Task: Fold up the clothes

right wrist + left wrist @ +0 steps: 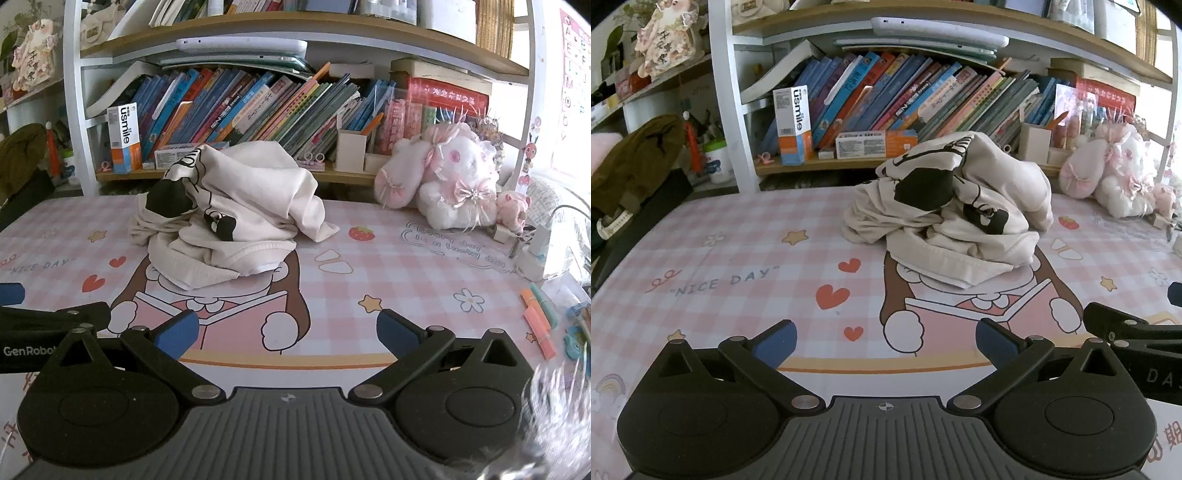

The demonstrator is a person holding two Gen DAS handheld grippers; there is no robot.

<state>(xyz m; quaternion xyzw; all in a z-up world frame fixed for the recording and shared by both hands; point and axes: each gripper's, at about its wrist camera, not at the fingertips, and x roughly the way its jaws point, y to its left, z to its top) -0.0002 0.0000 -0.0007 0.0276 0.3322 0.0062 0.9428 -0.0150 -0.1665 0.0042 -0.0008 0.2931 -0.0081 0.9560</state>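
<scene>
From the left wrist camera, the left gripper (885, 341) hangs over the desk with its blue-padded jaws spread wide and nothing between them. Ahead sits the cream cotton garment with black cartoon print (947, 206), heaped in a crumpled mound in the middle of the pink checked desk mat (738, 258), well apart from the fingers. So this reads as the very start: no fold made, the cloth not even spread. The next move, I'd judge, calls for reaching forward, finding a hem or a shoulder edge in that heap and pulling it flat before any folding. Writing here: the mat says "NICE DAY", and a white and orange carton (793, 123) on the low shelf reads "usmile". At the right edge, the other tool's black arm shows the letters "DA".

Over to the right wrist camera: the right gripper (287, 332) is just as wide, empty too, hovering above the printed cartoon girl on the mat. The garment (236, 206) lies ahead and slightly left, its ribbed hem nearest the camera, which looks the easiest edge to pinch. A fluffy white and pink plush rabbit (454, 184) sits near it on the right, something to steer clear of when spreading. The "usmile" carton (125, 138) shows again, and the tool at the left edge reads "GenRobo".
</scene>
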